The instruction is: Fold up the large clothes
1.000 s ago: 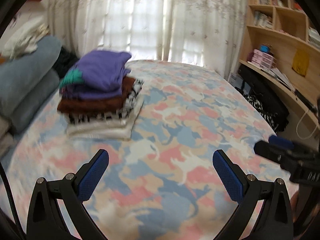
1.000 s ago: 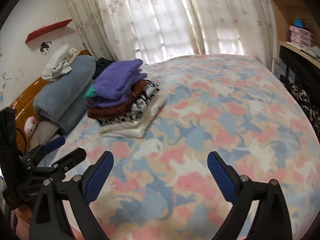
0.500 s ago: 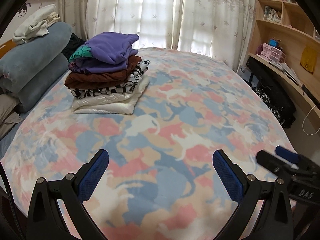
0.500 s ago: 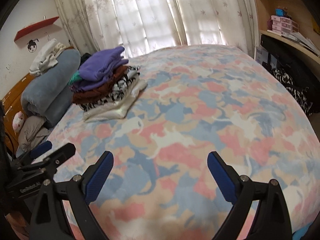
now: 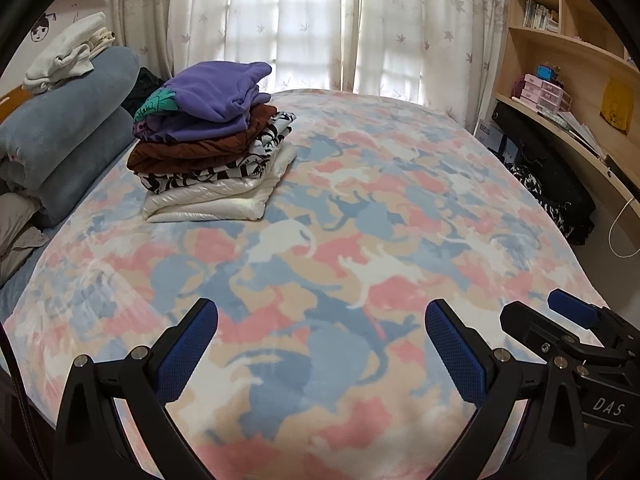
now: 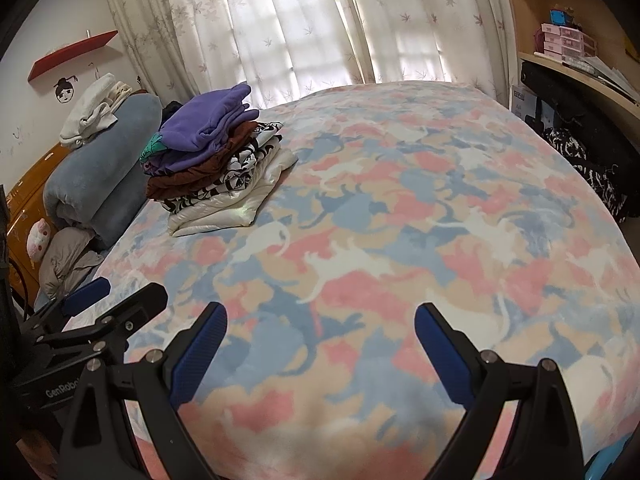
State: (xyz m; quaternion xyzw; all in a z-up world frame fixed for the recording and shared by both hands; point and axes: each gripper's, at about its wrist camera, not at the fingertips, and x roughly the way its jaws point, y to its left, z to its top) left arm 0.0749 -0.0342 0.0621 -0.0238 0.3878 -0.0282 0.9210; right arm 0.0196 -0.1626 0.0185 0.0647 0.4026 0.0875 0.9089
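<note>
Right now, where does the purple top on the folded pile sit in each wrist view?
Left wrist: purple top upper left, crowning the folded pile.
Right wrist: purple top upper left, nearer the centre, same pile.
Shared landmark: the rolled blue blanket just left of the pile.

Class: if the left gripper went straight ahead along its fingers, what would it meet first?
Most likely the patterned bed blanket, since the open left gripper points down over it. The stack of folded clothes lies off to its left, though depth is uncertain.

Daylit curtains [image 5: 320, 28] behind bed [image 5: 400, 208]; wooden shelves [image 5: 568, 52], perhaps books.
</note>
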